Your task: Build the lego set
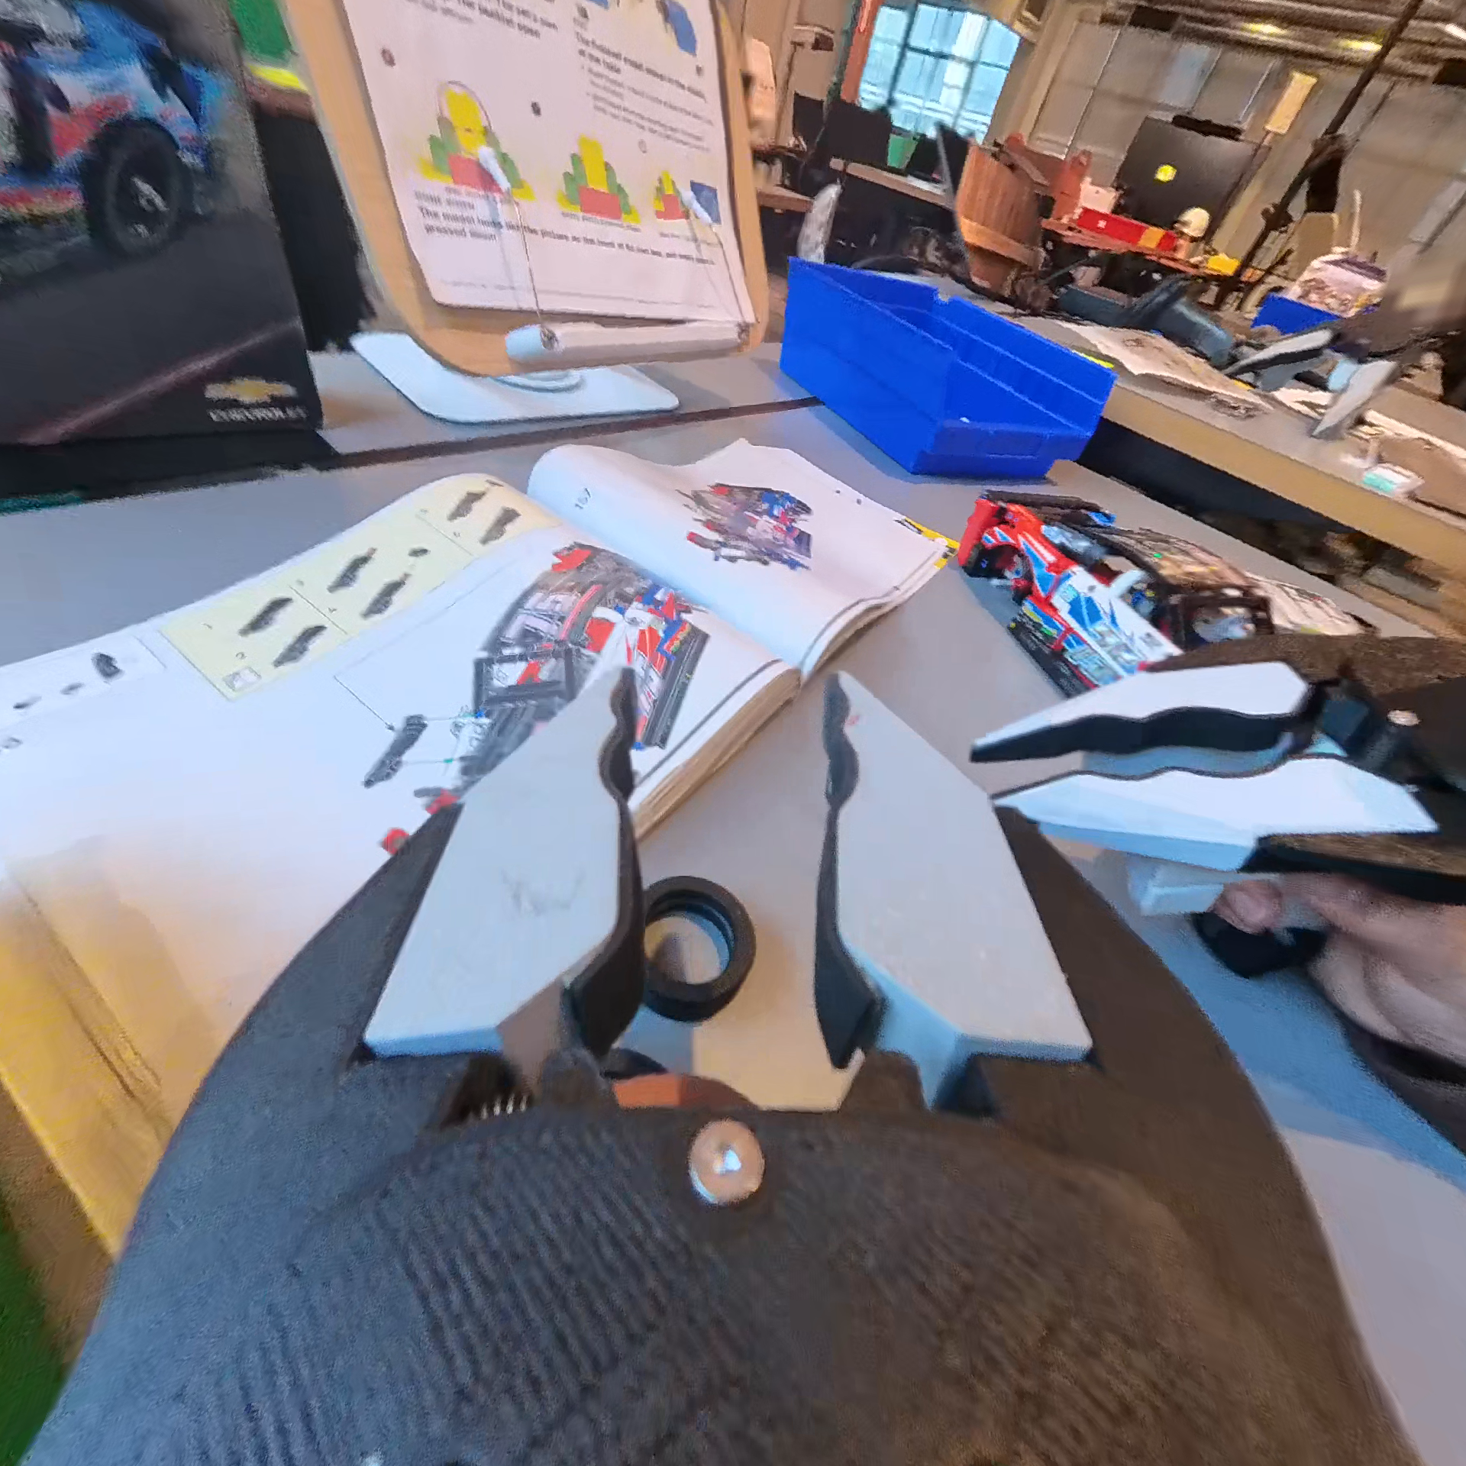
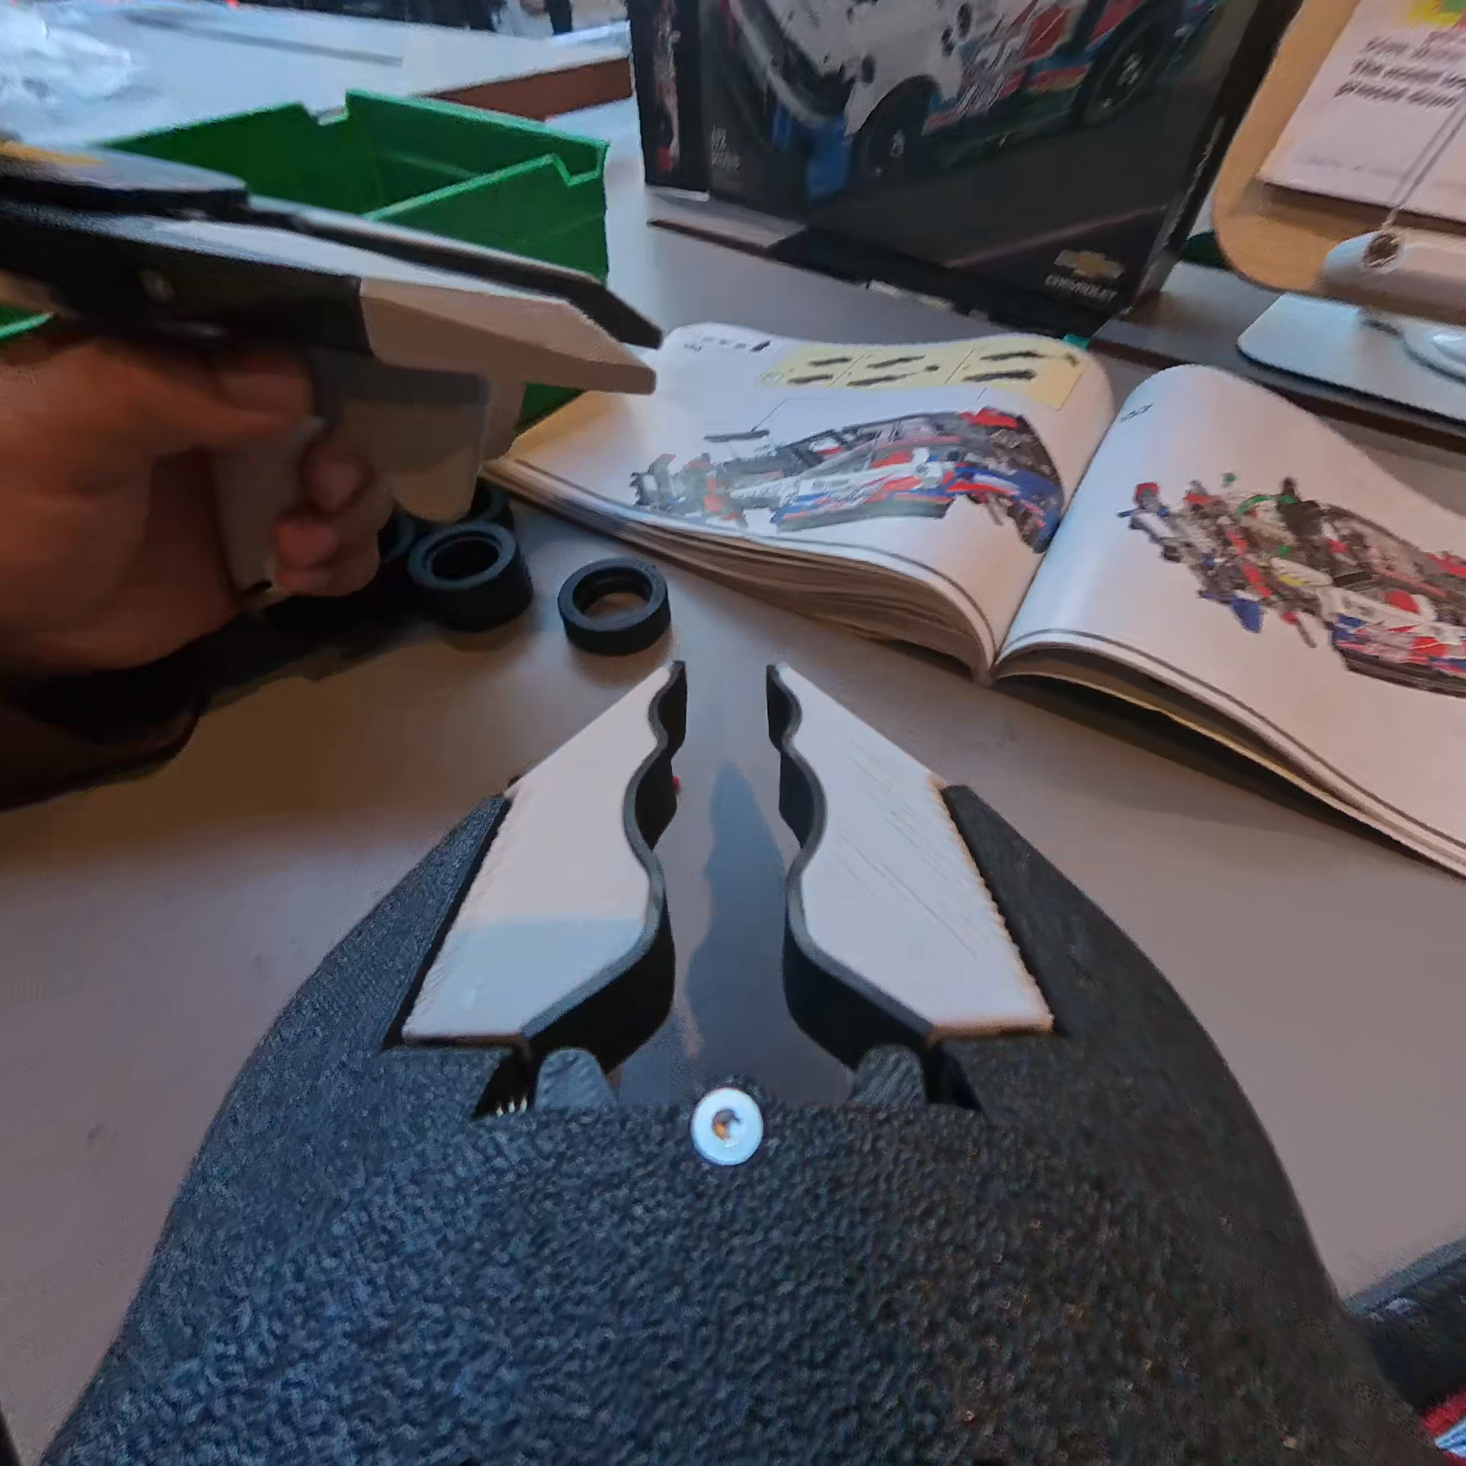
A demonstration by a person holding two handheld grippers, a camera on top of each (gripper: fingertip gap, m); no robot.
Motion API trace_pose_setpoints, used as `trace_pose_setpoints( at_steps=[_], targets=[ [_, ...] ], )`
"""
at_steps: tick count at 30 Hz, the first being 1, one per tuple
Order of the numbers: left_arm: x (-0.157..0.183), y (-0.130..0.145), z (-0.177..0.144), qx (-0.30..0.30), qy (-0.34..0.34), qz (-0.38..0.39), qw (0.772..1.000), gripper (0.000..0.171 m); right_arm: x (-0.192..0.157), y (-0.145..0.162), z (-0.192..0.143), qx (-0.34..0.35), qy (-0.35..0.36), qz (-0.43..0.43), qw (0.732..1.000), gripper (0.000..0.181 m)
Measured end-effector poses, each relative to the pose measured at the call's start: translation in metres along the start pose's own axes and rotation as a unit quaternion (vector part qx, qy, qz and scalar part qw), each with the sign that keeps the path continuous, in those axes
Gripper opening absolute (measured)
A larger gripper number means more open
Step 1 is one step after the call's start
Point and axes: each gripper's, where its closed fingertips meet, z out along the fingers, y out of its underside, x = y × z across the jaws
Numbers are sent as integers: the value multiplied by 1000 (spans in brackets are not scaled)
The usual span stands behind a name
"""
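Note:
My left gripper [image 1: 730,688] is open and empty above the grey table. A black tyre [image 1: 698,948] lies on the table below, seen between its fingers. My right gripper [image 2: 723,668] has its jaws close together, and a black glossy piece [image 2: 730,912] fills the gap between them. Two loose black tyres [image 2: 615,607] [image 2: 472,575] lie just ahead of it, under the left gripper [image 2: 654,357]. The right gripper [image 1: 988,776] also shows at the right of the left wrist view. The partly built red, white and blue lego car [image 1: 1111,603] stands beyond it.
The open instruction book [image 1: 476,635] [image 2: 873,516] lies mid-table. Behind it are the set box [image 1: 119,238] [image 2: 952,119] and a stand with a printed sheet [image 1: 539,159]. A blue bin [image 1: 936,373] is at the back, a green bin [image 2: 444,182] behind the left gripper. A hand [image 2: 119,516] holds the left gripper. The left tips stand about 9 cm off the open instruction book [image 2: 873,516]. Seen from the left wrist view [image 1: 690,671] as well.

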Motion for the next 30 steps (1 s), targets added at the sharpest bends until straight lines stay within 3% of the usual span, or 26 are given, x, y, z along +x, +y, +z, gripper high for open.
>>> trace_pose_setpoints(
  at_steps=[4,11,15,18,23,26,30],
  targets=[
    [12,8,3,-23,39,-24,999,43,-7,10,3,-32,-25,-3,999,19],
    [34,7,1,-16,39,59,997,41,-13,23,-10,-63,-26,22,997,20],
    [44,8,0,-19,47,84,995,40,-26,33,-28,-87,-24,54,994,41],
    [54,12,-1,-30,67,101,992,37,-33,49,-42,-120,-15,51,991,41],
    [72,39,3,-87,96,141,982,40,-50,75,-51,-170,-22,64,983,39],
    [87,54,1,-112,116,176,971,40,-55,85,-51,-198,-35,44,979,18],
    [101,81,-7,-149,142,257,944,38,-57,85,-51,-197,-62,59,977,17]
  ],
)
